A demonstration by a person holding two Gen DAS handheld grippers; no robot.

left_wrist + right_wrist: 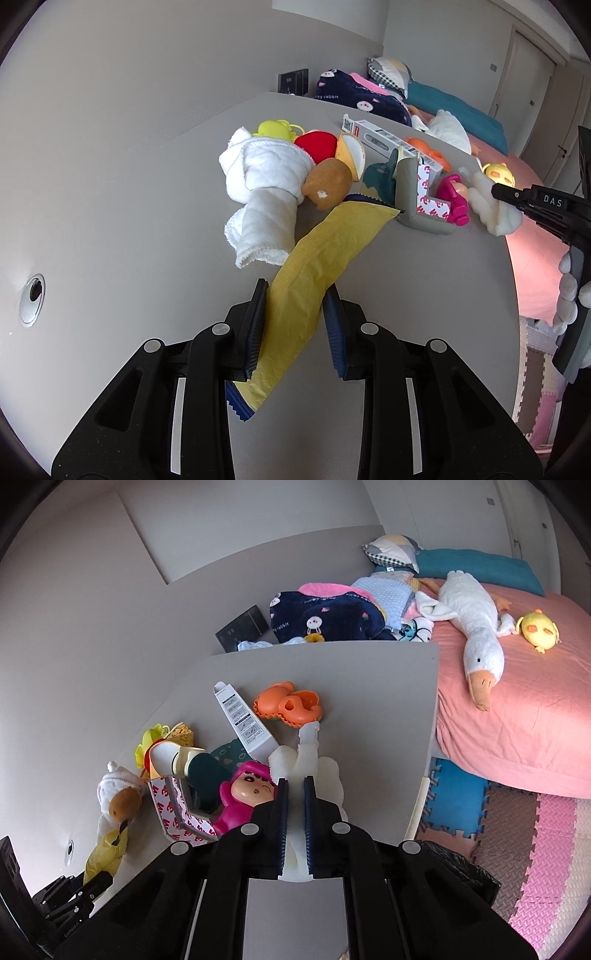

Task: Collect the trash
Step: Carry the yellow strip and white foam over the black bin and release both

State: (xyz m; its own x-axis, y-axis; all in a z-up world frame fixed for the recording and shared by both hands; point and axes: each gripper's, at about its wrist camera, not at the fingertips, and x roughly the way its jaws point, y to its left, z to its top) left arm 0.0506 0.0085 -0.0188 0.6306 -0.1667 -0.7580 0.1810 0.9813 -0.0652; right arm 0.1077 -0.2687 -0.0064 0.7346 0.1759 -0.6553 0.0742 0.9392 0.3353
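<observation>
A yellow snack wrapper (321, 258) with a blue serrated end lies on the grey table (129, 206), running between the fingers of my left gripper (293, 295). The jaws stand around it with a gap on the right side, so the gripper looks open. The wrapper also shows in the right wrist view (107, 849). My right gripper (295, 786) is shut on a white foam packing piece (310, 760) near the table's right edge; it shows in the left wrist view too (495, 206).
A pile sits mid-table: white cloth (258, 177), brown plush (327, 182), pink doll (247, 794), grey 3M corner piece (421, 206), white carton (243, 720), orange toy (288, 705). A bed (517, 720) with a plush goose stands right. A black bag (461, 871) sits below the table edge.
</observation>
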